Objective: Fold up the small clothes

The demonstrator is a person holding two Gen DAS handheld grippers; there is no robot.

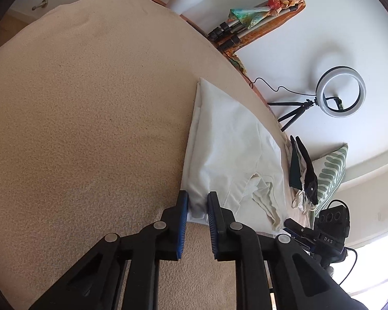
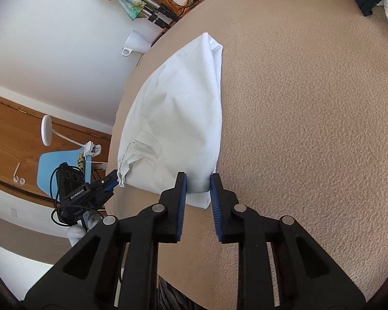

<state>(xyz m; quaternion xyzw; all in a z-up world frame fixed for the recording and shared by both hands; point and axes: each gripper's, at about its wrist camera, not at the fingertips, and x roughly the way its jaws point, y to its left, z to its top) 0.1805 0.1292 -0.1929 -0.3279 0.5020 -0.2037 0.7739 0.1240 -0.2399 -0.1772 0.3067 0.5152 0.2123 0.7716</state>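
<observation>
While the folded white garment (image 1: 227, 139) lies along the beige blanket's (image 1: 77, 103) edge, your left gripper (image 1: 197, 206) and right gripper (image 2: 198, 190) each pinch a near corner.

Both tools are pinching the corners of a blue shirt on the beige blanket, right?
Not quite: the shirt is white, not blue; only the pads on the tools are blue. The right wrist view shows the right tool pinching one near corner, and the left wrist view shows the left tool pinching the other, on the beige blanket.
</observation>
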